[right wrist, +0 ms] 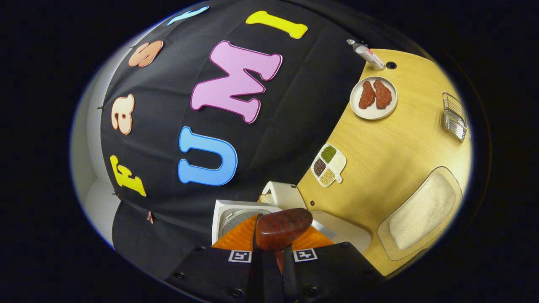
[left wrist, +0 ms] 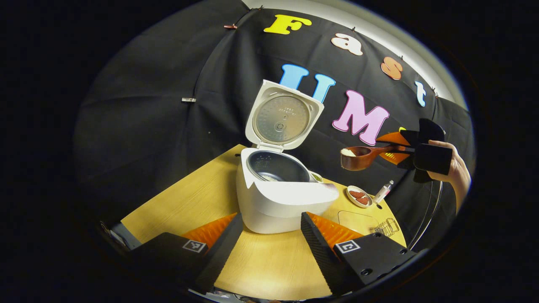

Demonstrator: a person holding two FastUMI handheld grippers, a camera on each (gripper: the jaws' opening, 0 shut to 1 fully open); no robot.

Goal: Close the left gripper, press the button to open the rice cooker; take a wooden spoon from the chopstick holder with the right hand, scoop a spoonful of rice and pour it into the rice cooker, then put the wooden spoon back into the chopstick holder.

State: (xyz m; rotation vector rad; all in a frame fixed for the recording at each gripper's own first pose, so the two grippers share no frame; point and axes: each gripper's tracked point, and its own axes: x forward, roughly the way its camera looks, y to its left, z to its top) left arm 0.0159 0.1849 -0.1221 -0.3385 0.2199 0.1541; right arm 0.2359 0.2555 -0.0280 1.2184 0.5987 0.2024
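The white rice cooker (left wrist: 278,198) stands on the wooden table with its lid (left wrist: 284,115) swung up, showing the dark inner pot (left wrist: 278,167). In the left gripper view my left gripper (left wrist: 269,235) sits open just in front of the cooker, fingers apart on either side of its base. To the right, in the air, my right gripper (left wrist: 400,147) is shut on the handle of a brown wooden spoon (left wrist: 358,157) carrying a little white rice, level with the cooker's rim and apart from it. In the right gripper view the spoon (right wrist: 278,228) hides the right gripper (right wrist: 271,248) tips; the cooker (right wrist: 269,208) lies beyond.
A plate with two red pieces (right wrist: 373,97), a divided dish of grains (right wrist: 328,165), a small bottle (right wrist: 365,54), a wire holder (right wrist: 454,115) and a clear tray of rice (right wrist: 421,210) sit on the table (right wrist: 387,155). A hand (left wrist: 459,170) holds the right gripper.
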